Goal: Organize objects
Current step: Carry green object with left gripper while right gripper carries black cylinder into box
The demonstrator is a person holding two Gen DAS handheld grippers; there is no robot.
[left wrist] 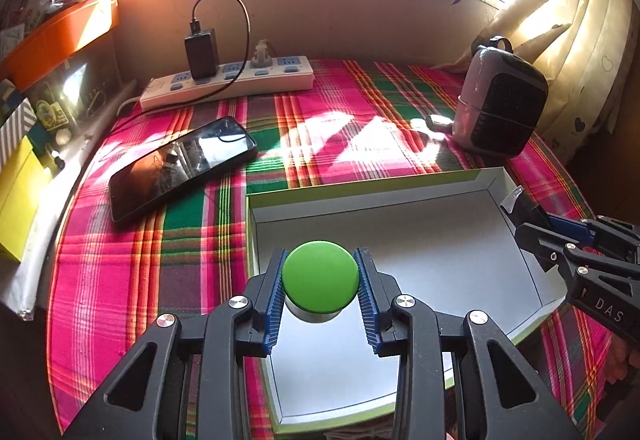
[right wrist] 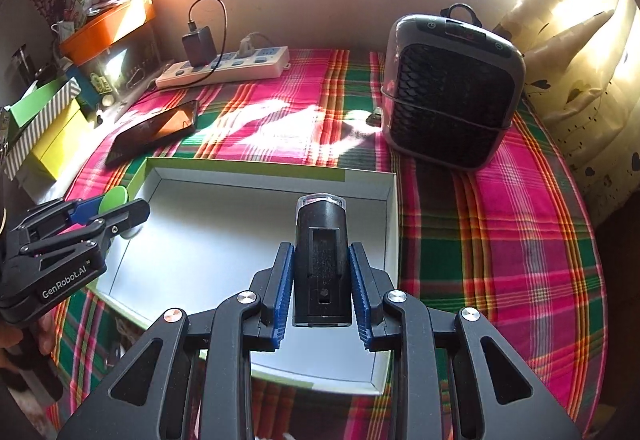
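Right now a round green-topped thing sits squeezed between the blue pads of the left gripper, held up over the near left part of a white box. The right gripper squeezes a black tube with a clear cap, also held above the box, nearer its right wall. The box lies on a pink and green checked cloth. Past it, a phone lies flat, a white power strip sits by the wall, and a small gray heater stands at the right.
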